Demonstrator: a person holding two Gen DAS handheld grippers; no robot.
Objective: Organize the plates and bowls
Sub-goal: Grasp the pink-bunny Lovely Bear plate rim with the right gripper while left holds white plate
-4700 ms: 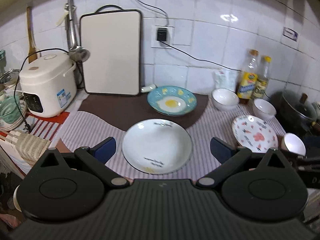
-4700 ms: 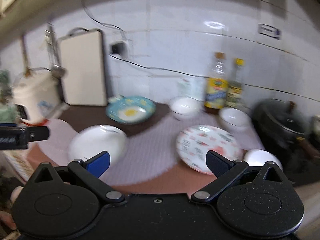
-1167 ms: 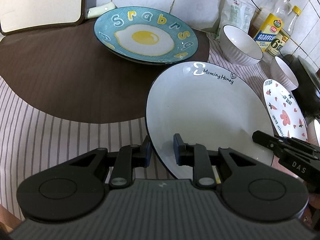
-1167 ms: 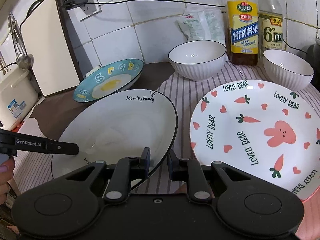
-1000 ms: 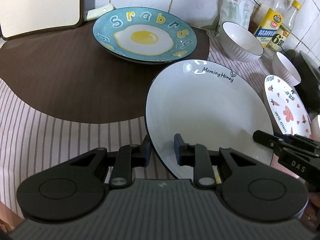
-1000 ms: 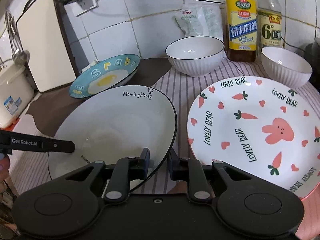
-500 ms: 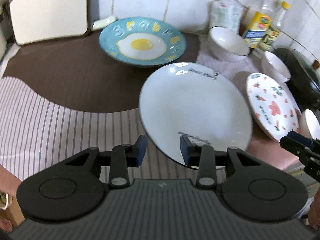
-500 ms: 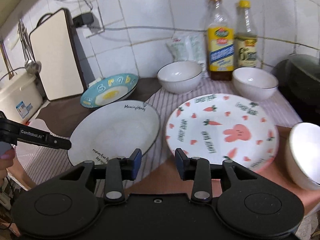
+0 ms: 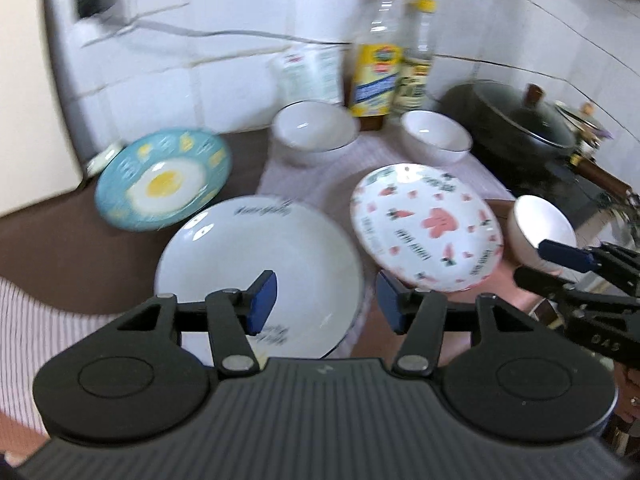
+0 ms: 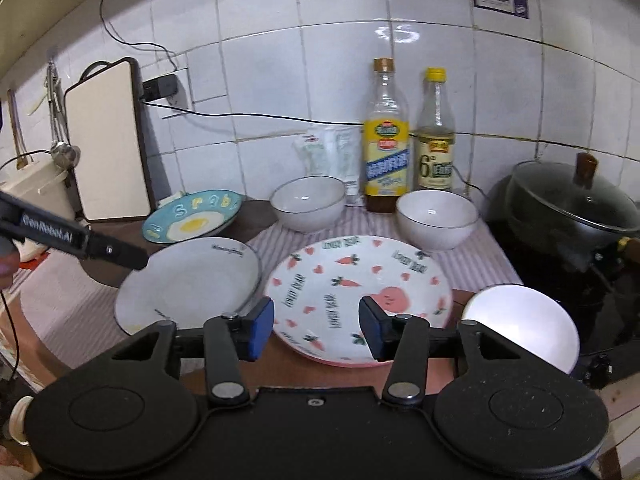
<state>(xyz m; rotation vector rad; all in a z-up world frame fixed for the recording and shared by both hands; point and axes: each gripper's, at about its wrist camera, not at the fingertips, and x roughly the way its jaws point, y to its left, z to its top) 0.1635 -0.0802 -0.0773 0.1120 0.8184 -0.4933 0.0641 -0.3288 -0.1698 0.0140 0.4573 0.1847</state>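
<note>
Motion is blurring the left view, smearing the lettering on the white plate [image 9: 260, 268]. That glossy round plate is lying just beyond the left gripper [image 9: 326, 306], whose jaws are opening on nothing. The right gripper [image 10: 316, 330] is opening too, empty, above the carrot plate [image 10: 352, 280].

The blue egg plate [image 10: 193, 216] carries raised letters "Srab" along its rim (the rest runs out of sight). The pink carrot plate [image 10: 356, 280] repeats "LOVELY BEAR". The yellow-capped bottle [image 10: 435, 136] shows a large "6" on its label. The left hand-held gripper [image 10: 56, 234] reads "GenRobot.AI"; the right hand-held gripper [image 9: 600, 340] reads "DAS".
</note>
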